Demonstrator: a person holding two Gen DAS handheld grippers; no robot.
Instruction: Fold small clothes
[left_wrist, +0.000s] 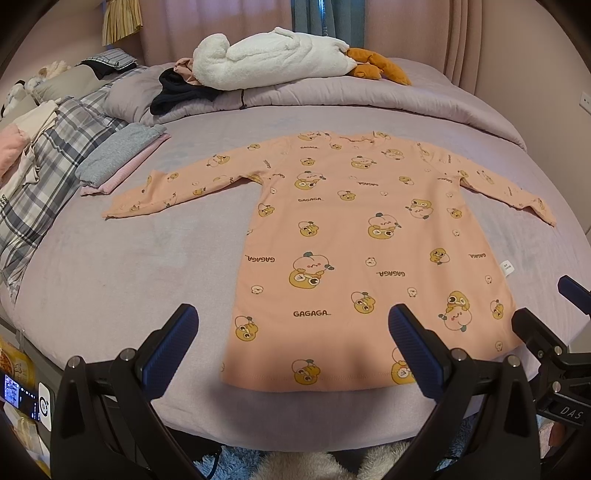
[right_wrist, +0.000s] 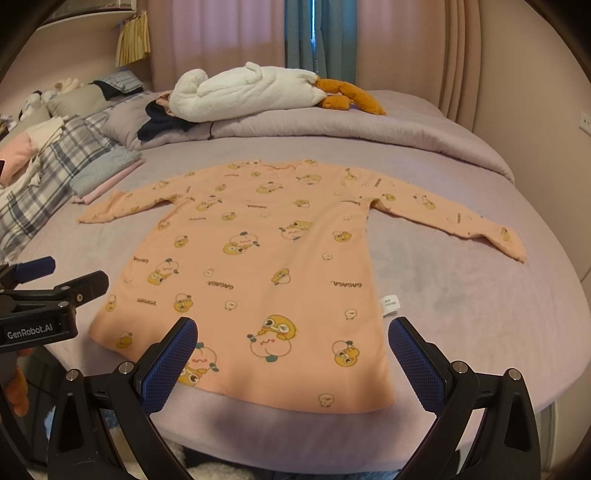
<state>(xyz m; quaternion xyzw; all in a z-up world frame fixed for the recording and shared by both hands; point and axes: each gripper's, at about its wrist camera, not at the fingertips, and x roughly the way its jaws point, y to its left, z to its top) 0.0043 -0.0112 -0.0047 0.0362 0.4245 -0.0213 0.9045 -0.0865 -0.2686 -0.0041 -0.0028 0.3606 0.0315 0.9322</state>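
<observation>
Pink long-sleeved top (left_wrist: 354, 236) lies flat on the bed (left_wrist: 147, 258), printed side up, both sleeves spread out sideways, hem nearest the bed's front edge, neckline away. No fold made yet, by the look of it.

Left gripper (left_wrist: 293, 343): jaws wide apart, empty, hovering above the hem on the garment's left half. Right gripper (right_wrist: 293, 343): jaws likewise wide, empty, above the hem's right half; white care label (right_wrist: 389, 304) sticks out at the side seam just ahead of it.

Handling judgement: thin knit jersey, very light, limp, no stiffness; will drape and sag from any pinch point and may drag on the fuzzy lilac sheet. Not fragile. Best holds: sleeve cuff (right_wrist: 513, 247) or shoulder seam for folding sleeves inward, then the two hem corners for the lengthwise fold. Pinch the top layers together or the layers will slide apart.

Folded grey and pink stack (left_wrist: 122, 158) sits well left of the sleeve
</observation>
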